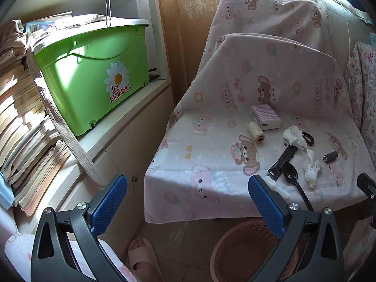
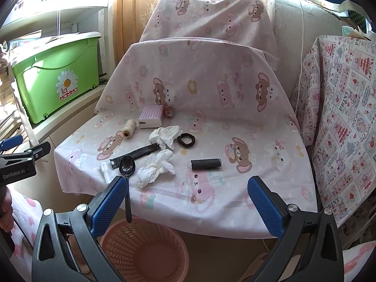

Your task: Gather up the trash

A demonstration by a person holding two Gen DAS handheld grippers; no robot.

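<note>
Pink bear-print cloth drapes the chair seat, and from the left wrist we see the left gripper hanging off the seat's front edge, fingers spread wide, holding nothing. The trash sits well off to its right: one crumpled tissue further back, a second tissue nearer the front, close to the black spoon. Below, the pink basket waits on the floor. Over to the right wrist now: the right gripper is also wide open and empty, poised at the front edge. That nearer tissue lies ahead and a touch left of centre, its long axis running diagonally from near-left to far-right; the far tissue sits behind it, beside a black hair tie. The spoon lies just left of the wad, handle overhanging the edge above the basket. A dark cylinder rests to the right. On this showing the right hand is the nearer one, and a short forward reach, drifting left, should bracket the near tissue.
</note>
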